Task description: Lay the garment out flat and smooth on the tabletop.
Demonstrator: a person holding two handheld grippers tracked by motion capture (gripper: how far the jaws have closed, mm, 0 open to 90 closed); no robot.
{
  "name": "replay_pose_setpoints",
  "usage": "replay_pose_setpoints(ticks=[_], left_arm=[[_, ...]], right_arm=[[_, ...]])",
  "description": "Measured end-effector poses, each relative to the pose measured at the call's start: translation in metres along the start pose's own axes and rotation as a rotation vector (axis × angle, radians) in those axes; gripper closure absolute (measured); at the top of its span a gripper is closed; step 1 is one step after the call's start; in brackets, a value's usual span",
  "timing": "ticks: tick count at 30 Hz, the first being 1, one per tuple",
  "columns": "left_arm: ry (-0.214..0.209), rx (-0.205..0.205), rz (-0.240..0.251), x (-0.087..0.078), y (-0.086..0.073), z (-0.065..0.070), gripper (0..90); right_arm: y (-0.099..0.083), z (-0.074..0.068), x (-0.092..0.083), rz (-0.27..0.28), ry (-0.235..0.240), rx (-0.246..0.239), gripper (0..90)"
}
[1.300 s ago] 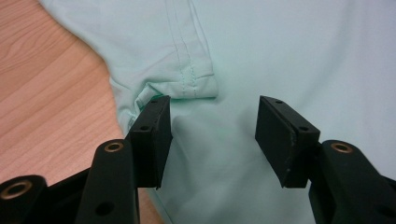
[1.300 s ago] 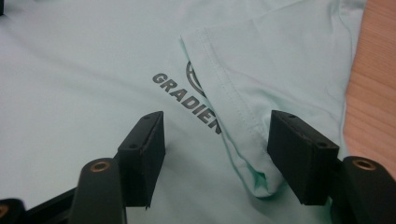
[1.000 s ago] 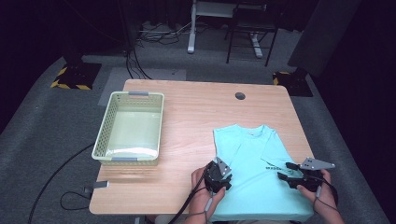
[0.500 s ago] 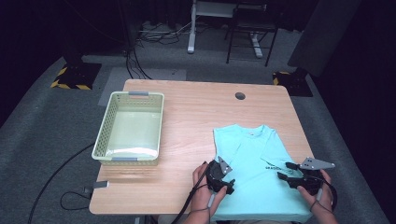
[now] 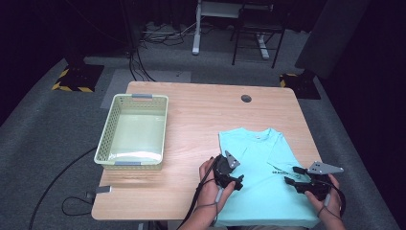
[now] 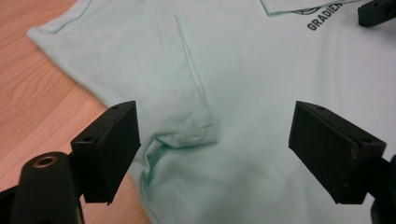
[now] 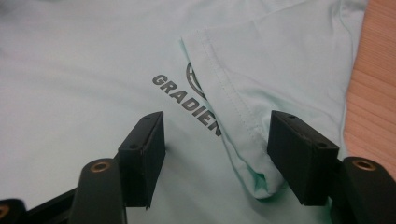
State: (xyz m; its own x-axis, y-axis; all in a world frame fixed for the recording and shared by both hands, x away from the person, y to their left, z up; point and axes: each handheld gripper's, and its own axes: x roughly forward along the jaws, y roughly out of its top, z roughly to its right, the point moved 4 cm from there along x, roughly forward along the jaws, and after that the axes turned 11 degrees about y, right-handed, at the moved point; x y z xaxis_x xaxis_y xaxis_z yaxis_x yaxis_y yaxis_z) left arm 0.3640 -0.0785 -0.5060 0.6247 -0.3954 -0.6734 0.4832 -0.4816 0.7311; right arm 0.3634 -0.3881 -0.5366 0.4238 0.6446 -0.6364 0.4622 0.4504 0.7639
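While the pale green basket (image 5: pixel 132 132) sits with nothing in it on the left half of the wooden table (image 5: pixel 201 115), I work both grippers over the mint T-shirt (image 5: pixel 261 158) spread flat at the table's near right corner. Since a second ago my left gripper (image 5: pixel 234 182) has lifted off the shirt's left edge, its jaws having just been opening; they now stand wide apart above the folded-in left sleeve (image 6: pixel 187 107), with nothing pinched between them. My right gripper (image 5: pixel 294 177) has kept its place, jaws apart on either side of the folded right sleeve (image 7: pixel 261 93), which lies across the dark "GRADIEN" lettering (image 7: pixel 187 102); the pads do not press the cloth. A round cable hole (image 5: pixel 246 98) marks the tabletop's far side, and nothing lies between shirt and basket.
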Motion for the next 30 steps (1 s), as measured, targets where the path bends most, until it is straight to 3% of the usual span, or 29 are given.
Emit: replay_pose_setpoints(ticks=[6,15,22,24,30], left_arm=[[-0.019,0.035,0.004,-0.003,0.018,0.0,17.8],[-0.046,0.051,0.002,-0.003,0.04,-0.005,20.7],[-0.069,0.049,0.004,0.002,0.057,-0.008,22.7],[-0.053,0.048,-0.003,0.004,0.06,-0.01,22.6],[-0.057,0.029,-0.009,0.012,0.069,-0.014,24.9]], right_arm=[[0.0,0.0,0.0,0.0,0.001,0.0,37.2],[0.0,0.0,0.0,0.0,0.001,0.001,37.2],[0.0,0.0,0.0,0.0,0.001,0.001,37.2],[0.0,0.0,0.0,0.0,0.001,0.001,37.2],[0.0,0.0,0.0,0.0,0.002,0.001,37.2]])
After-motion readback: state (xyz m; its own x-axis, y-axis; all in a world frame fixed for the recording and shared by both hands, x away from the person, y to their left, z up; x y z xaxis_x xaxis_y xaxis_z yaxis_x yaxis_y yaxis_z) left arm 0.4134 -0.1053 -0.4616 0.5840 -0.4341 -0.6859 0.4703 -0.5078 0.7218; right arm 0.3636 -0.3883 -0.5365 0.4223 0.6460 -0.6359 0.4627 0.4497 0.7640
